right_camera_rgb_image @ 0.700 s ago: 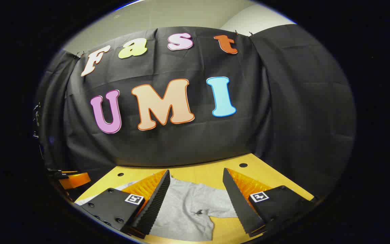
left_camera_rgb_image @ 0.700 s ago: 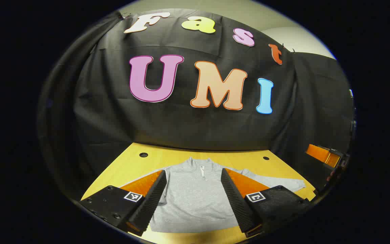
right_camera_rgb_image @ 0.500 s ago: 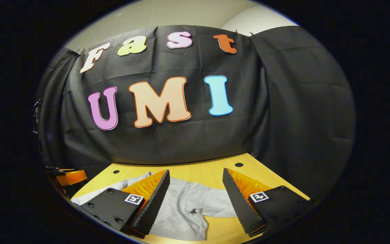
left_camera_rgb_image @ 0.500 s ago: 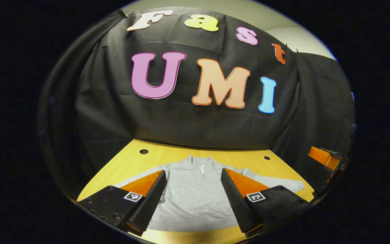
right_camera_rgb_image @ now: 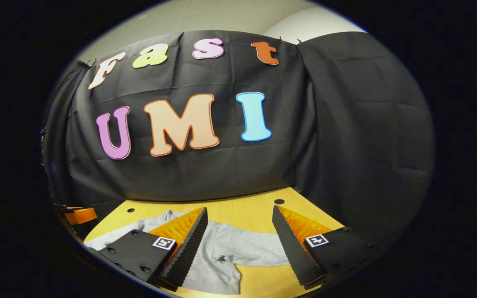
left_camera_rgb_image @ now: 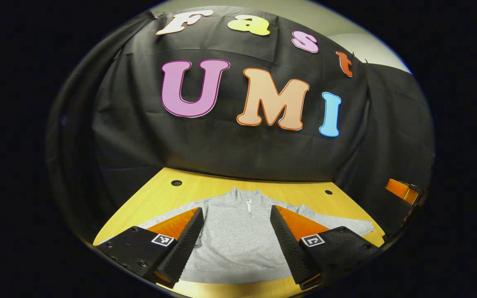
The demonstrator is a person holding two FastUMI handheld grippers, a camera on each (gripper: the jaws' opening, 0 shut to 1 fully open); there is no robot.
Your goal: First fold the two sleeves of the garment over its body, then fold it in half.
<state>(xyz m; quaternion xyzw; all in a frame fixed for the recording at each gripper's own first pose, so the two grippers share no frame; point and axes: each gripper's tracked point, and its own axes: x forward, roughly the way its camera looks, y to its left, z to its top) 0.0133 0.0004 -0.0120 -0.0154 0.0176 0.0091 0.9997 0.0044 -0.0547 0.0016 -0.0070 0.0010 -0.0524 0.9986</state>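
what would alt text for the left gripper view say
A grey zip-neck garment lies flat on a yellow table, collar away from the camera and both sleeves still spread out to the sides. The left claw hangs open above its body, holding nothing, with a black cloth wall behind the table.
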